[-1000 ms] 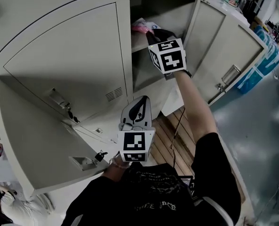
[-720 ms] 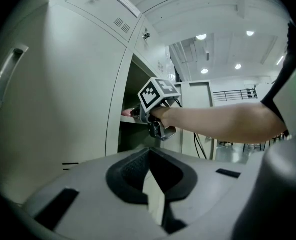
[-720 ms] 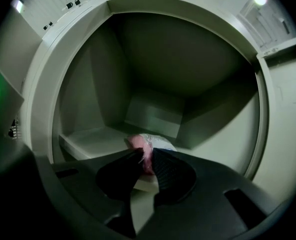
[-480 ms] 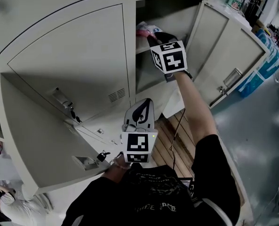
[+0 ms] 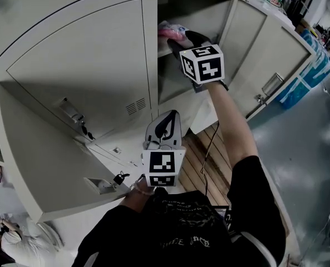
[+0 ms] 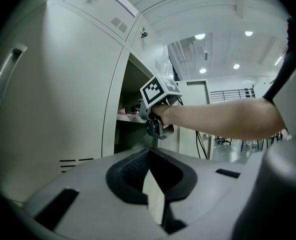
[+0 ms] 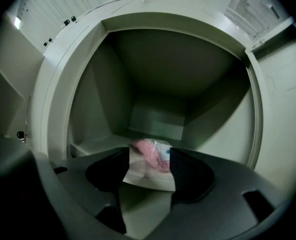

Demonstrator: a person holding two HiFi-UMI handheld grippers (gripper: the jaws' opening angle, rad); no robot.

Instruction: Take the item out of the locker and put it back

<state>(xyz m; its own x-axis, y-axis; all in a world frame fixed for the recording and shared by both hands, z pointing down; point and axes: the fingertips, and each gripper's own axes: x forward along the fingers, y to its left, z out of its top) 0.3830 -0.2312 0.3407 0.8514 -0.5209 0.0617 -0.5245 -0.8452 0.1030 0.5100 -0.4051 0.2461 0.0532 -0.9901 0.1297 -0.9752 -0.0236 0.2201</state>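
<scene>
A pink packet (image 5: 170, 31) in clear wrap lies on the shelf of the open locker (image 5: 193, 7). My right gripper (image 5: 180, 41) reaches into the locker mouth at shelf height. Its jaws have just been opening, and they stand apart now. In the right gripper view the packet (image 7: 156, 156) rests on the shelf between the pads, with neither pad pressing it. My left gripper (image 5: 165, 120) hangs lower, in front of the locker bank, pointing at it with jaws together and nothing in them. From the left gripper view (image 6: 150, 159) I see the right gripper (image 6: 157, 111) from the side.
The locker's door (image 5: 262, 54) stands swung out to the right. Another door (image 5: 48, 160) hangs open at lower left, with keys (image 5: 119, 180) in its lock. A wooden floor strip (image 5: 201, 160) runs below. Blue bins (image 5: 315, 71) stand far right.
The right gripper stays at the locker mouth and the left one stays low. The head view has shifted slightly; no other motion shows.
</scene>
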